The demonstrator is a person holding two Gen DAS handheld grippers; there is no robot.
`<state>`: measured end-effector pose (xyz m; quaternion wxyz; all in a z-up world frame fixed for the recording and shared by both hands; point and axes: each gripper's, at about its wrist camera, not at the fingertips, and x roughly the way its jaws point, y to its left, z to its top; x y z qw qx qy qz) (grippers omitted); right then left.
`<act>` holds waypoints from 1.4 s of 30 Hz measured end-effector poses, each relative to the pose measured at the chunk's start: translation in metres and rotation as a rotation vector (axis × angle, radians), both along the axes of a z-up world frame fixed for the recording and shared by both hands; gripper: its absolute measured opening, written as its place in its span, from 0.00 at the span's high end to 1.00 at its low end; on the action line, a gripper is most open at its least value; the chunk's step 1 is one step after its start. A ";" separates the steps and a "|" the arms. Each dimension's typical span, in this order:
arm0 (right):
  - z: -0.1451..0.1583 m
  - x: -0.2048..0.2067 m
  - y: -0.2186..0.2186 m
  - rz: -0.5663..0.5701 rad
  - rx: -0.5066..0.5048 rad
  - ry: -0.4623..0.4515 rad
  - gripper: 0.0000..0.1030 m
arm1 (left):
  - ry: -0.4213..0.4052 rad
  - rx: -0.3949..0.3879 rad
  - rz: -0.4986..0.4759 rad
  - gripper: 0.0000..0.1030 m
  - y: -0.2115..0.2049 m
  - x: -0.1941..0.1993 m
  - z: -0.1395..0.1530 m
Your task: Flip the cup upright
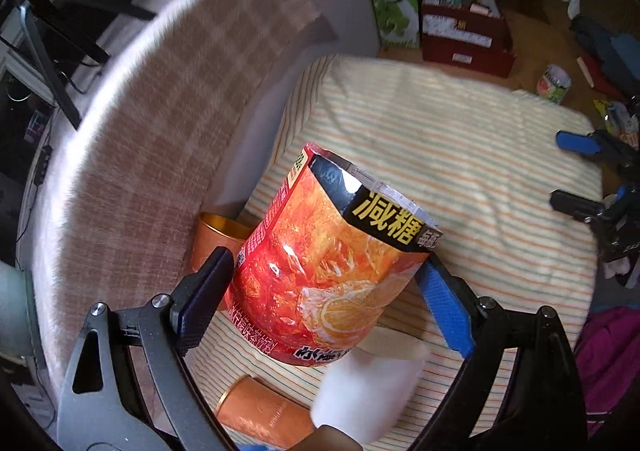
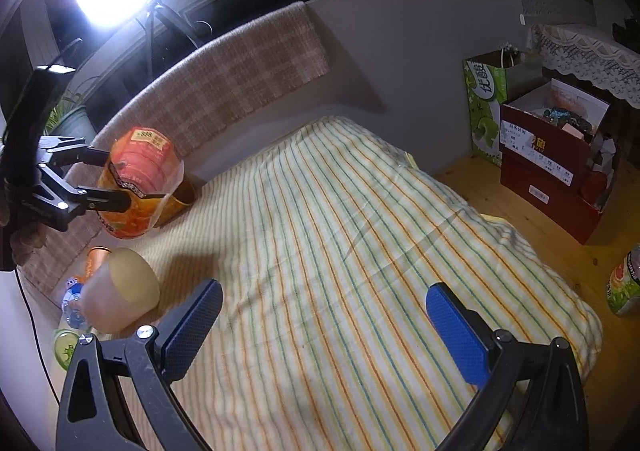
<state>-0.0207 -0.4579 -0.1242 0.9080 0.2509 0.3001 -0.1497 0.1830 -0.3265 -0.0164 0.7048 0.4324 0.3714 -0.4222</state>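
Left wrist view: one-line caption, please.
Left gripper clamps the orange cup tilted above the striped cloth.

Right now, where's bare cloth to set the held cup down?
Free: the wide striped cloth from its middle out to the right claw, which is open and empty. Crowded: the strip along the plaid backrest, where the left claw holds the orange cup above the white cup and orange tubes.

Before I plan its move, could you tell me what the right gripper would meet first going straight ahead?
Probably only the striped cloth: the right gripper is open and empty and nothing stands between its fingers, though depth is unclear.
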 end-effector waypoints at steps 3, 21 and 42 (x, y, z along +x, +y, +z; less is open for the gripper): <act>0.009 -0.007 0.003 0.001 -0.016 -0.015 0.00 | 0.002 -0.035 0.019 0.09 0.006 -0.013 0.016; 0.054 -0.077 0.043 0.076 -0.118 -0.103 0.00 | 0.190 -0.256 0.286 0.09 0.109 -0.146 0.032; 0.052 -0.079 0.090 0.207 -0.140 -0.056 0.00 | 0.573 -0.498 0.852 0.08 0.207 -0.081 -0.066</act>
